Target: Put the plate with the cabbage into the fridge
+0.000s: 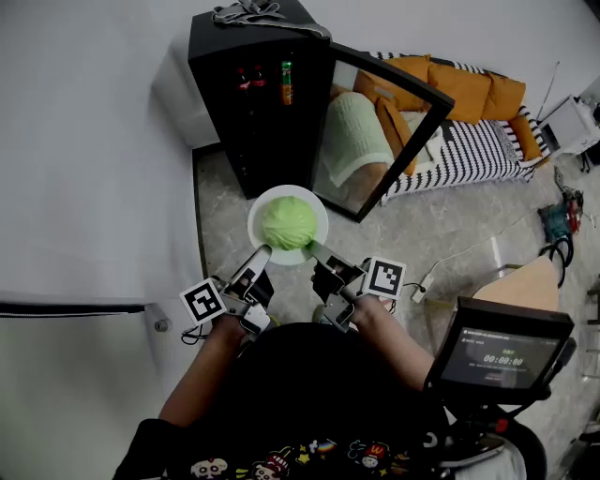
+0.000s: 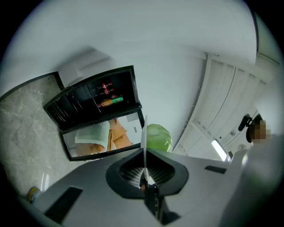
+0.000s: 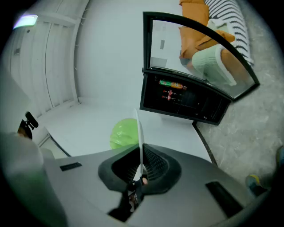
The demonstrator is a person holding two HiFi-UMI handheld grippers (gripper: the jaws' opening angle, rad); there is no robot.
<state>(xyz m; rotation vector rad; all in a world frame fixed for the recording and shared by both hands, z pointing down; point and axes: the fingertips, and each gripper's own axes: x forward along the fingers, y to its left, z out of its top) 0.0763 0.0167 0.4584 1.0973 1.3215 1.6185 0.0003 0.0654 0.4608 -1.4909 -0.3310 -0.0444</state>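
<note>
Between the two grippers, just in front of the open fridge, a round white plate (image 1: 257, 217) is held level above the floor. A pale green, rounded cabbage (image 1: 288, 222) is seated at its middle. The plate's near rim is pinched at two spots: the left gripper (image 1: 260, 253) is clamped on it at the lower left, and the right gripper (image 1: 313, 249) at the lower right. In each gripper view the thin plate edge is seen end-on as a white blade squeezed between ribbed dark jaws, with the smooth, faintly veined cabbage bulging beyond it. A cube with a black-and-white square marker is carried on each gripper.

Just beyond the plate stands a small, boxy black fridge (image 1: 234, 103), its glass door (image 1: 375, 131) swung open to the right; the plate is outside it. Wire shelves can be made out inside, and bottles (image 1: 286, 82) are lined up on the top shelf, one of them green and orange. A crumpled grey cloth (image 1: 248, 11) is laid on the fridge top. A pale marbled stone floor (image 1: 459, 230) is spread beneath. Further right, a sofa (image 1: 469, 150) with a black-and-white striped cover is set with plump orange cushions (image 1: 464, 84).
</note>
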